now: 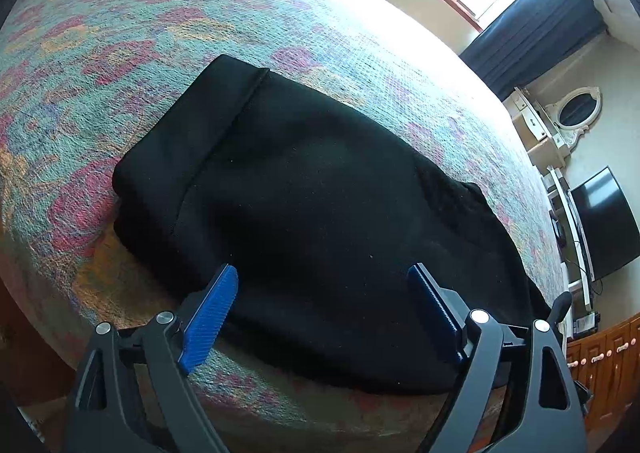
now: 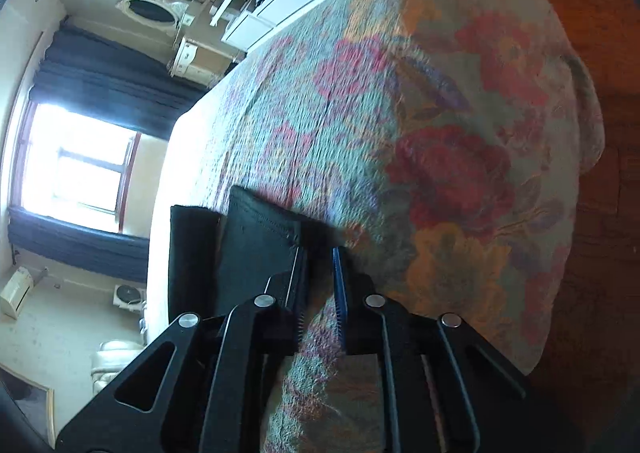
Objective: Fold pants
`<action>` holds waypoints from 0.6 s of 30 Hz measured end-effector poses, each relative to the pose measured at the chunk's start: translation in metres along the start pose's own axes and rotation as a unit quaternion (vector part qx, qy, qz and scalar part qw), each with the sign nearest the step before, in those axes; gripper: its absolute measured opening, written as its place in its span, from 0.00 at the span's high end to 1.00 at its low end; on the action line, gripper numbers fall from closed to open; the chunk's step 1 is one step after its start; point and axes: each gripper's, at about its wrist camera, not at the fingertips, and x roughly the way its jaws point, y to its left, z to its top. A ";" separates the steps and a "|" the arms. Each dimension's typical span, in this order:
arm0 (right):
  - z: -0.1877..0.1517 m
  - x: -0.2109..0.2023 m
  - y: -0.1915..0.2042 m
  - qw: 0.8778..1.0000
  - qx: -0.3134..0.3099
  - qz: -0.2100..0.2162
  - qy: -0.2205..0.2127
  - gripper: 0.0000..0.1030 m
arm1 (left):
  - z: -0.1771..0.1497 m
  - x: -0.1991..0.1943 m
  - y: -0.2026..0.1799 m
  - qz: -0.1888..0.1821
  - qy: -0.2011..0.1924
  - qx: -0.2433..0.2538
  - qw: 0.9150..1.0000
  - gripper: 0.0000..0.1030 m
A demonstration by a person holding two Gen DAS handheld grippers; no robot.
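The black fabric pants, already folded into a thick pad, lie on the floral woven bedspread near its front edge. The left gripper hangs spread wide over the pants' near hem, holding nothing. The right gripper, jaws narrowed at the pants' corner with only a sliver of cloth perhaps between them, could pinch just the top layer, so a lift might peel the fold apart.

Each gripper has black linkage arms, silver rivets, ribbed blue pads.

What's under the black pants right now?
The pants lie folded on the floral bedspread, which shows all around them. Whatever sits beneath or between the folded layers is covered by the dark cloth, so I cannot tell.
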 end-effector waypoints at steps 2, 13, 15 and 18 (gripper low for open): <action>0.000 -0.014 0.012 0.999 -0.011 0.032 -0.027 0.67 | 0.000 0.001 0.000 -0.001 0.000 0.007 1.000 0.15; -0.007 0.100 0.108 0.987 -0.059 0.121 0.087 0.54 | 0.007 -0.004 0.024 -0.054 0.000 -0.067 0.996 0.14; -0.005 0.118 0.113 0.990 -0.057 0.104 0.082 0.54 | 0.009 -0.004 0.029 -0.067 0.003 -0.081 0.994 0.14; -0.003 0.140 0.120 0.993 -0.050 0.076 0.078 0.54 | 0.012 -0.003 0.033 -0.080 0.007 -0.094 0.992 0.14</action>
